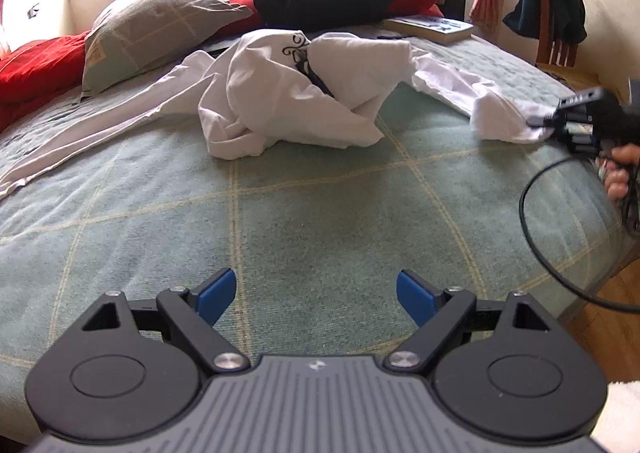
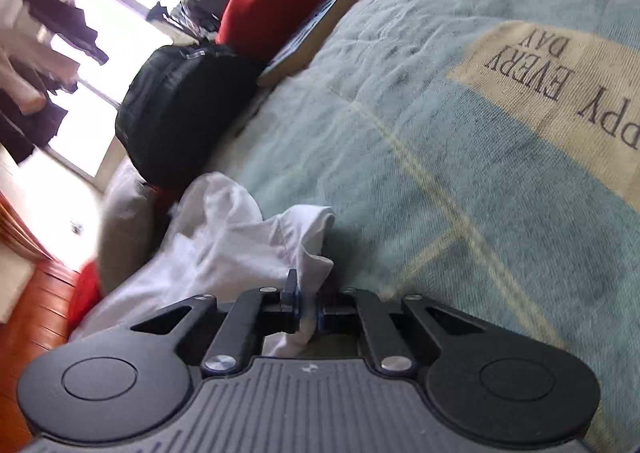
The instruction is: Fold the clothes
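Your right gripper (image 2: 308,307) is clamped on one sleeve end of the white shirt (image 1: 280,93), which stretches sideways beyond your left gripper (image 1: 316,293), fingers apart.

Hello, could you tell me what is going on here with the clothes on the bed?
A person is using two handheld grippers to begin folding a white long-sleeved shirt that lies crumpled on a green bedspread. The right gripper is shut on the end of one sleeve, near the bed's edge. The left gripper is open and empty, hovering over bare bedspread short of the shirt. The other sleeve trails away flat across the bed. No fold has been made yet.
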Motion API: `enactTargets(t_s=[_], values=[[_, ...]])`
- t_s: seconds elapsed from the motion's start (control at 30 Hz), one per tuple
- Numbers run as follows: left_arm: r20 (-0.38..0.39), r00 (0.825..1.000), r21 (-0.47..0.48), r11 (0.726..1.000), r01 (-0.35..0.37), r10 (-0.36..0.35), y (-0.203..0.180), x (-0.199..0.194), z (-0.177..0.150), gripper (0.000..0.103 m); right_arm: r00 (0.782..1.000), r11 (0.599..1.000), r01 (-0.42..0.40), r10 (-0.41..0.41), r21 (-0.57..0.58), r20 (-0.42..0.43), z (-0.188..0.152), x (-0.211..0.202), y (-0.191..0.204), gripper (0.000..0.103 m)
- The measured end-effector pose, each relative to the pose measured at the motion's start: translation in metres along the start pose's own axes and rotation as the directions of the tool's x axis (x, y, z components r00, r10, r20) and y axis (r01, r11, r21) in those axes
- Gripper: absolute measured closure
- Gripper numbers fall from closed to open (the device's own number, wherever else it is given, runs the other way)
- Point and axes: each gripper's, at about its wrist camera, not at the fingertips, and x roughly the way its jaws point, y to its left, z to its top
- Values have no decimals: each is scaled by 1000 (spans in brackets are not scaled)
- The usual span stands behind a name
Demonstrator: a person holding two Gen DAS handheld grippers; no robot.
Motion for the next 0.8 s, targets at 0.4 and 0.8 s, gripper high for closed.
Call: enactTargets(t_s=[0.4,0.8], values=[[-20,1000,-1,1000,-18,18,-5,8,8,15,890,826,447,-371,-343,266,136,25,35,93],[-53,998,11,999,-40,40,-10,21,18,15,760,710,627,-471,-319,448,213,9,32,93]])
